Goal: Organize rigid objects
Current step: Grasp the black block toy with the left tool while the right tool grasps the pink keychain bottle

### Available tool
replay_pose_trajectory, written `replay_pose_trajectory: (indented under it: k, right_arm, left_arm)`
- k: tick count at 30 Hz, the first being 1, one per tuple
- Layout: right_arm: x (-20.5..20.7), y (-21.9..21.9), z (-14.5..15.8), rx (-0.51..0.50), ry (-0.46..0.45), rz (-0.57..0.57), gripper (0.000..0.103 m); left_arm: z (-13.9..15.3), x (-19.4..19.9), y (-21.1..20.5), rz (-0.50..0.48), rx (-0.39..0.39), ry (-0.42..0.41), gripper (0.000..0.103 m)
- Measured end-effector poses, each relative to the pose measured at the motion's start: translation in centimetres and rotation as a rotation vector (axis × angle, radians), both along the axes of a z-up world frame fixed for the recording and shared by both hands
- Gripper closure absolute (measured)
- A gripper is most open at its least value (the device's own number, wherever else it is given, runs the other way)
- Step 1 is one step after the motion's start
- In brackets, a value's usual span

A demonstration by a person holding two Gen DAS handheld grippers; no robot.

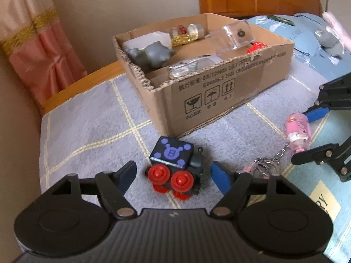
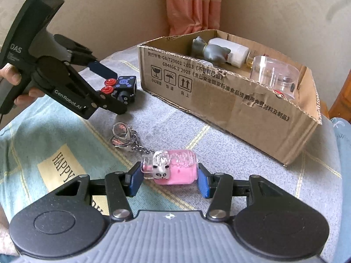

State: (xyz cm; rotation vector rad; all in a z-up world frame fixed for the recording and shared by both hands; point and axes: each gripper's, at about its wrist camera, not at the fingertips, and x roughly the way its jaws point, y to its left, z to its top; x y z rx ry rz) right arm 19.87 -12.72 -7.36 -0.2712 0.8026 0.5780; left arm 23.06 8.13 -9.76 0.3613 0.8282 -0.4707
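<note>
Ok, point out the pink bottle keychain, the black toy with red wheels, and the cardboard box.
pink bottle keychain [image 2: 177, 173]: right wrist view, pink body.
black toy with red wheels [image 1: 173, 153]: left wrist view, top face with purple print.
cardboard box [image 1: 210, 100]: left wrist view, printed front wall.

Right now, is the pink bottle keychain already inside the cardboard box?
No, the pink bottle keychain lies on the grey blanket outside the cardboard box.

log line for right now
left gripper: open around black toy cube | right gripper: shut on pink bottle | cardboard box: partly filled

Right tool [image 2: 169, 180] clamping pink bottle keychain [image 2: 175, 169], cardboard box [image 2: 241, 109] behind
</note>
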Motion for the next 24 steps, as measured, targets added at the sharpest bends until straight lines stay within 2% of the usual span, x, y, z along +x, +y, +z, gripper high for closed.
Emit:
replay_pose_trajectory:
  k: [3,5,7,9,11,16,18,19,24]
  right_arm:
    - [0.0,-0.1,0.0,0.006,-0.002,-0.001,0.045]
    - [0.1,-0.1,0.0,0.009,-0.002,-0.004,0.045]
    - [0.2,-0.1,0.0,0.013,0.001,-0.011,0.039]
    - [0.3,0.0,0.0,0.023,0.004,-0.019,0.030]
    - [0.3,0.2,-0.1,0.033,-0.001,-0.019,0.030]
    - [0.7,0.8,-0.3,0.043,-0.021,-0.046,0.033]
    - [0.8,0.9,-0.3,0.021,-0.034,-0.065,0.042]
    - [0.9,0.7,-0.2,0.019,-0.035,-0.073,0.042]
    - [1.1,-1.5,-0.1,0.006,-0.033,-0.191,0.044]
  left_arm:
    - [-0.1,0.3,-0.2,-0.027,0.000,0.007,0.032]
    - [0.0,0.3,-0.2,-0.041,-0.019,0.024,0.044]
    - [0.1,0.0,-0.2,-0.049,-0.039,0.042,0.049]
    - [0.0,-0.5,-0.3,-0.053,-0.052,0.054,0.049]
    - [0.0,-1.1,-0.4,-0.036,-0.056,0.053,0.049]
    - [0.0,-2.3,-0.7,0.015,-0.086,0.068,0.049]
    - [0.0,-2.6,-0.9,0.042,-0.098,0.075,0.049]
    - [0.0,-2.7,-1.0,0.062,-0.105,0.079,0.049]
    - [0.1,-3.1,-1.3,0.171,-0.142,0.109,0.049]
